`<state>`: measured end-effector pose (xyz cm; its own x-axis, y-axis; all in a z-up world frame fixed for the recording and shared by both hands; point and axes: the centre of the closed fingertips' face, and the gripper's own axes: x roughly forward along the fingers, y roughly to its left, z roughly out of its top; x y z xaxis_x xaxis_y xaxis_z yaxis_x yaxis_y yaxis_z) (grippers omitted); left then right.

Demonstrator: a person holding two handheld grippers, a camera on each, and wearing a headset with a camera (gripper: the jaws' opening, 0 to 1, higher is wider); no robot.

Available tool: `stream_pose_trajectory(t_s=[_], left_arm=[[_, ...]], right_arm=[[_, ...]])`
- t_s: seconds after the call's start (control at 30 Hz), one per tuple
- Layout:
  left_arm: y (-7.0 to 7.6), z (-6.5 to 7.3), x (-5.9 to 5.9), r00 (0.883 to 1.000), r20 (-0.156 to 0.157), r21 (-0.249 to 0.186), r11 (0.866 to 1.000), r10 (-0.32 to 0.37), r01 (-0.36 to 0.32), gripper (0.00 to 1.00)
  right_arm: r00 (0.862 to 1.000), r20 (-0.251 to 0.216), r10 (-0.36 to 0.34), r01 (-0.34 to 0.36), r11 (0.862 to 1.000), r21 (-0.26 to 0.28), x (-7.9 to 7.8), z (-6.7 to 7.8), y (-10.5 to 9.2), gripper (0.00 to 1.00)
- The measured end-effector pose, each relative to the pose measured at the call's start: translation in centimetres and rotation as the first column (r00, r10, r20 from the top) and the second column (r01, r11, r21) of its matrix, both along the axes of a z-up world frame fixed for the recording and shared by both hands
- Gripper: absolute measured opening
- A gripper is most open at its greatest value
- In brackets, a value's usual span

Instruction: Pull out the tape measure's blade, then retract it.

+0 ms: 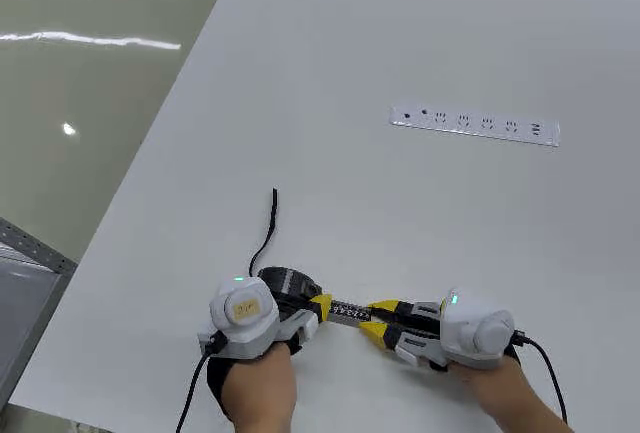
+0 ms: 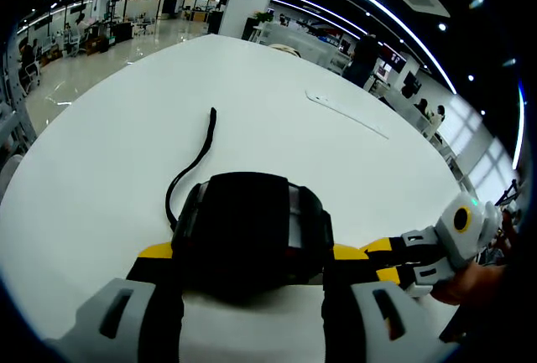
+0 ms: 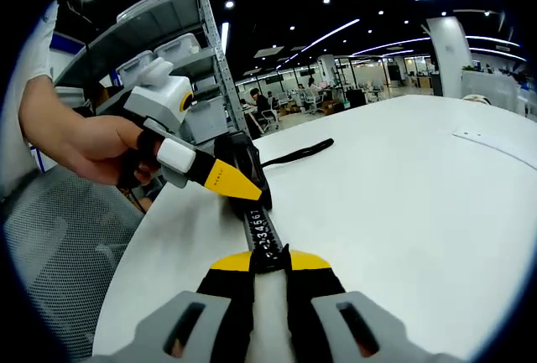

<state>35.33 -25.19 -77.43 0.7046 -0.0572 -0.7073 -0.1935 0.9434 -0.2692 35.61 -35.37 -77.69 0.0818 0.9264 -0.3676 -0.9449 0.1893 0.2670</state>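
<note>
A black tape measure (image 1: 288, 287) with a black wrist strap (image 1: 266, 225) lies near the front edge of the white table. My left gripper (image 1: 308, 312) is shut on its case (image 2: 250, 233), with a yellow-tipped finger on each side. A short length of blade (image 1: 348, 310) with printed numbers runs from the case to my right gripper (image 1: 375, 319). In the right gripper view the blade (image 3: 261, 233) ends between the yellow tips of my right gripper (image 3: 268, 261), which is shut on it. The tape measure case (image 3: 245, 164) sits just beyond, held by the left gripper.
A white power strip (image 1: 474, 124) lies flat on the table (image 1: 400, 43) farther back, right of centre. The table's left edge drops to a glossy floor (image 1: 80, 73). A metal shelf rack (image 3: 180, 53) stands off to the left side.
</note>
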Motion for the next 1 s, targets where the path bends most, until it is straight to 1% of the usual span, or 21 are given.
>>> stream_pose_trajectory(t_s=[0.03,0.37,0.53,0.6,0.73,1.0], left_arm=[[0.0,0.0,0.0,1.0,0.005,-0.002,1.0,0.001,-0.001,0.65],[0.0,0.0,0.0,1.0,0.004,-0.006,1.0,-0.002,0.002,0.65],[0.0,0.1,0.0,1.0,0.005,-0.009,1.0,-0.002,0.002,0.65],[0.0,0.1,0.0,1.0,0.006,-0.011,1.0,-0.002,0.002,0.65],[0.0,0.0,0.0,1.0,0.005,-0.012,1.0,-0.002,0.002,0.65],[0.1,0.0,0.0,1.0,0.007,-0.012,1.0,-0.005,0.005,0.65]], right_arm=[[1.0,0.003,0.001,-0.001,1.0,0.002,0.0,0.0,0.2,0.13],[1.0,0.008,0.017,-0.017,1.0,0.002,0.0,-0.1,1.5,0.13],[1.0,0.01,0.023,-0.023,1.0,0.004,-0.2,0.1,2.3,0.13],[1.0,0.01,0.026,-0.026,1.0,0.005,-0.2,0.2,2.6,0.13],[1.0,0.01,0.029,-0.029,1.0,0.005,-0.2,-0.1,3.1,0.13],[0.999,0.005,0.031,-0.031,0.999,0.006,-0.4,0.0,3.9,0.13]])
